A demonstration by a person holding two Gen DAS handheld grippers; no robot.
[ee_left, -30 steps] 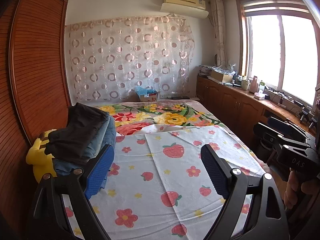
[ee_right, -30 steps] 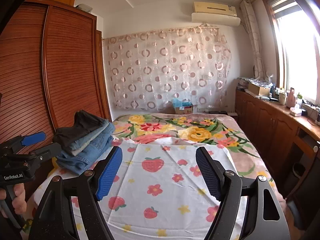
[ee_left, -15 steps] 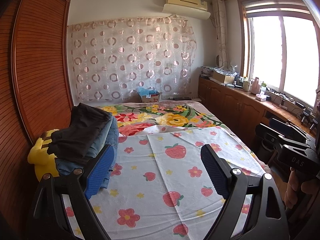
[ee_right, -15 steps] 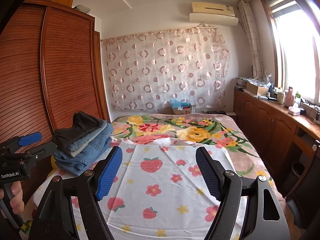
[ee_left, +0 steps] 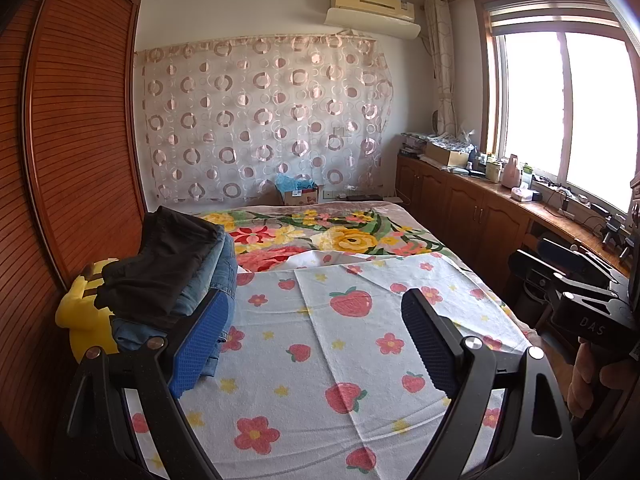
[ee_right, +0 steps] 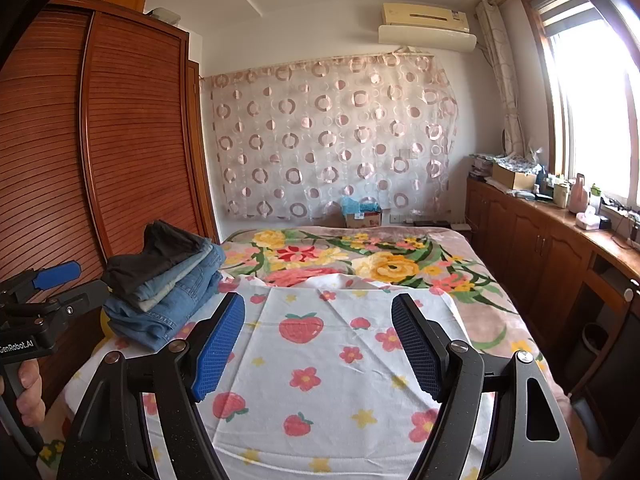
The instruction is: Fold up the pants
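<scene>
Barely anything has changed over the last second: both views have drifted only a little, so the wardrobe (ee_right: 120, 140) and patterned curtain (ee_left: 260, 120) sit slightly differently in frame, while nothing on the bed (ee_left: 360, 236) has been moved. By my reading the folding has not begun, or a fresh pair is about to be fetched, since no pants lie spread on the strawberry-print sheet (ee_right: 320, 360) that covers the near part of the bed. The pants (ee_right: 168, 280) are all in one folded stack, a dark pair on top of several denim pairs, at the left edge of the bed beside the wardrobe; in the left wrist view the stack rests partly on a yellow plush toy (ee_left: 82, 316). The left hand-held gripper (ee_left: 316, 340) hovers over the sheet with its jaws spread wide and nothing between them, its blue pad just in front of the stack. The right hand-held gripper (ee_right: 320, 344) is likewise wide open and empty, above the middle of the sheet. Nothing stands in the way on the sheet itself. Well apart, the wooden surface (ee_right: 580, 232) under the window carries a cardboard box (ee_right: 514, 178) and small bottles, and another box (ee_left: 298, 194) stands beyond the bed.
</scene>
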